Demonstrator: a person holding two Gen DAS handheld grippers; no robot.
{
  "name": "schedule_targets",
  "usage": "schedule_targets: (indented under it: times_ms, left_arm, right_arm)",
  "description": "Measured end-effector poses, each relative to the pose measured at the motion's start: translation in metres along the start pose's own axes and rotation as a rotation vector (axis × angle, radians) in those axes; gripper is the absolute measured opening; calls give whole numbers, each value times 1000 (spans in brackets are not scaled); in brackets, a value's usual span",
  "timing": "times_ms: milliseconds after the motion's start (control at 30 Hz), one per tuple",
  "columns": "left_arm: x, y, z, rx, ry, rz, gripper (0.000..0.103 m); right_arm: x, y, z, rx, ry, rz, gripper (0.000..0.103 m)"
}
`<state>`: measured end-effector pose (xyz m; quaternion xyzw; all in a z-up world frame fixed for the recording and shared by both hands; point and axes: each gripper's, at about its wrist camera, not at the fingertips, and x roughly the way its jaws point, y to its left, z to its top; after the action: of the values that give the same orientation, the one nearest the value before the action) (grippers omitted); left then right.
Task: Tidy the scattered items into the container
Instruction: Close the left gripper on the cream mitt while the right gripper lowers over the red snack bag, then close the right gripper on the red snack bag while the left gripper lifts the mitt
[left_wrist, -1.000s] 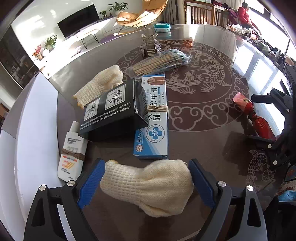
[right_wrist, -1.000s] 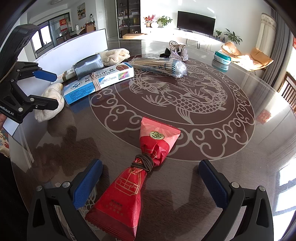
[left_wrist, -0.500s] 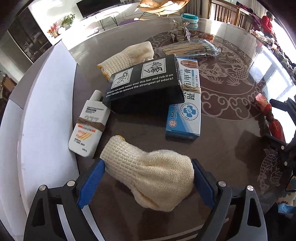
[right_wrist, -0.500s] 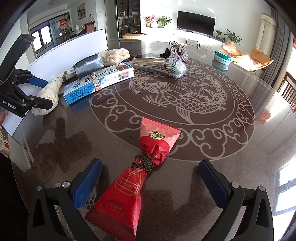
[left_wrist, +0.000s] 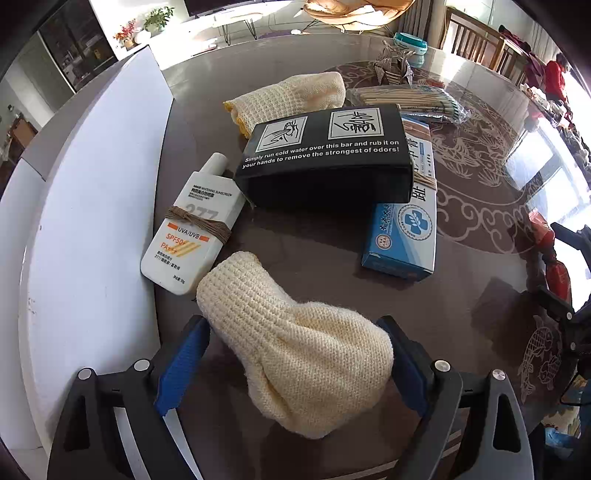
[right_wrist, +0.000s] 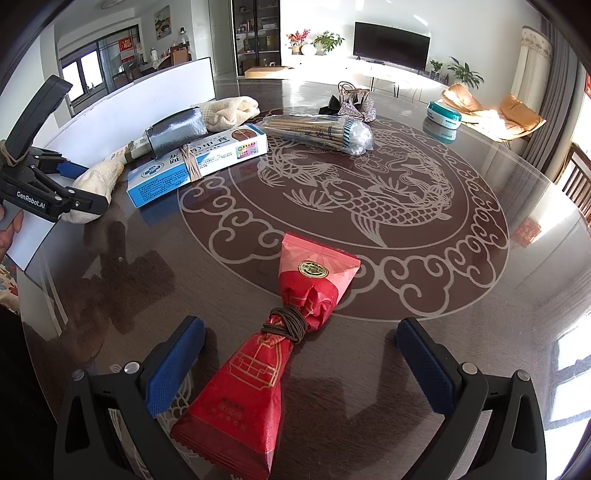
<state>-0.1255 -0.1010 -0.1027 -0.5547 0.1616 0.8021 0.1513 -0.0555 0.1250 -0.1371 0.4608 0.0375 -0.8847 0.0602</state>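
Note:
My left gripper (left_wrist: 291, 365) is shut on a cream knitted glove (left_wrist: 295, 350) and holds it above the table, beside the white container wall (left_wrist: 92, 206); both also show in the right wrist view, the glove (right_wrist: 92, 184) at far left. A sunscreen tube (left_wrist: 192, 229), black box (left_wrist: 328, 155), blue box (left_wrist: 406, 221), second glove (left_wrist: 291, 96) and bag of sticks (left_wrist: 410, 98) lie ahead. My right gripper (right_wrist: 299, 365) is open around a red packet (right_wrist: 266, 365) that lies on the table between its fingers.
The dark round glass table (right_wrist: 406, 295) carries a teal tin (right_wrist: 443, 114) and a glittery bag (right_wrist: 351, 103) at the far side. Chairs (right_wrist: 580, 177) stand around its right edge. A TV and plants are behind.
My left gripper has lifted the glove and swung left toward the white container wall. The right gripper and the red packet have not moved.

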Motion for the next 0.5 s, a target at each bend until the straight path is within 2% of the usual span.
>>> schedule_targets:
  times_ms: [33,67,100,133,200,233,267,333,400,433,500]
  left_arm:
    - [0,-1,-2,7,-8,-1,90]
    - [-2,0,-3,9,-24,-10,84]
    - [-4,2,-5,3,-42,-25,73]
    - [-6,6,-7,-10,-60,-41,71]
    - [-9,13,-11,-48,-93,-69,55]
    - [-10,13,-13,-56,-102,-95,51]
    - [-12,9,-15,-37,-110,-117,51]
    - [-13,-11,-22,62,-125,-131,52]
    - [-15,-33,-29,177,-142,-90,52]
    - [-15,-40,-29,206,-144,-77,53]
    - [-13,-42,-29,197,-135,-80,58]
  right_arm:
    - [0,0,0,0,0,0,103]
    - [0,0,0,0,0,0,103]
    - [0,0,0,0,0,0,103]
    - [0,0,0,0,0,0,103]
    - [0,0,0,0,0,0,103]
    - [0,0,0,0,0,0,103]
    - [0,0,0,0,0,0,103]
    - [0,0,0,0,0,0,103]
    - [0,0,0,0,0,0,103]
    - [0,0,0,0,0,0,103]
    - [0,0,0,0,0,0,103]
